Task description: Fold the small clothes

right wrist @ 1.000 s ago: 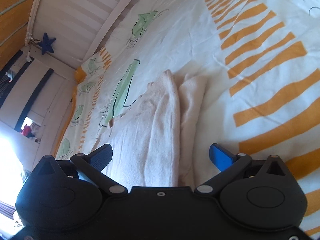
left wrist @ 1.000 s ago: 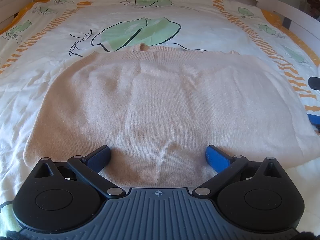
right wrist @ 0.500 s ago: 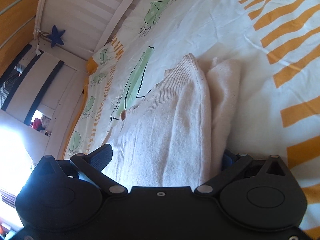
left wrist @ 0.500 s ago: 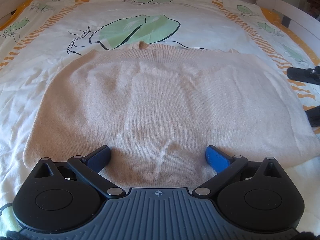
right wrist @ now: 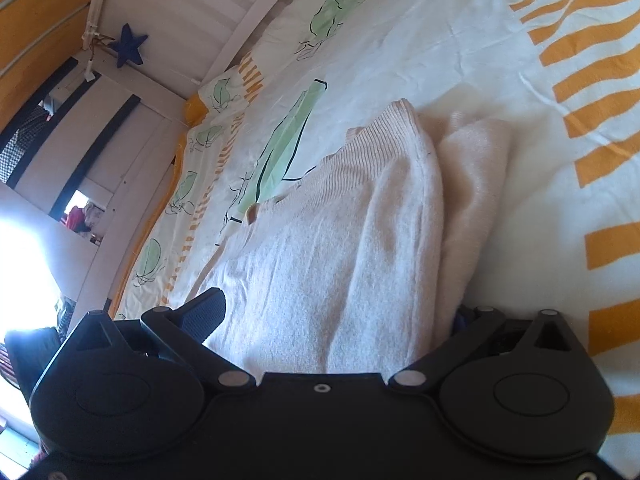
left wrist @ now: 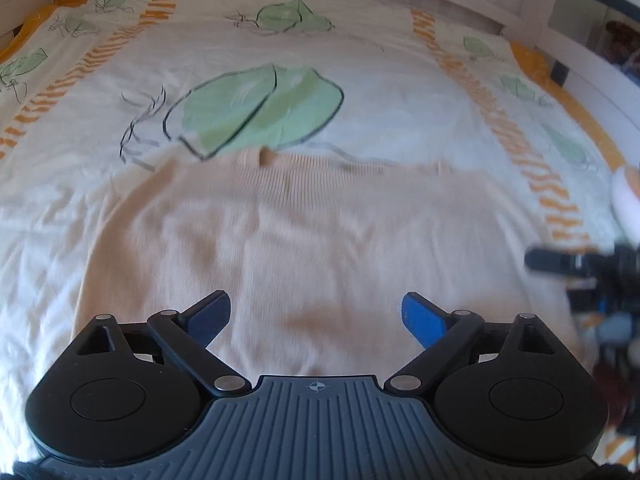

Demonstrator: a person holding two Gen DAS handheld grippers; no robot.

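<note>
A beige knitted sweater [left wrist: 304,240] lies flat on the bed, collar at the far side. My left gripper [left wrist: 316,314] is open above its near hem, fingers apart and empty. My right gripper [right wrist: 336,312] is open at the sweater's right side edge [right wrist: 360,240], with the folded edge and sleeve [right wrist: 472,184] between its jaws; the right finger is hidden under the cloth. The right gripper also shows in the left wrist view [left wrist: 576,264] at the sweater's right edge.
The bed cover [left wrist: 360,60] is white with green leaf prints and orange striped bands. A white slatted bed frame [right wrist: 224,4] runs along the far side. A wardrobe [right wrist: 100,136] stands beyond the bed's end.
My right gripper has moved in over the sweater's right edge, so the cloth now lies between its jaws. My left gripper has lifted and drawn back slightly; the view is blurred.
</note>
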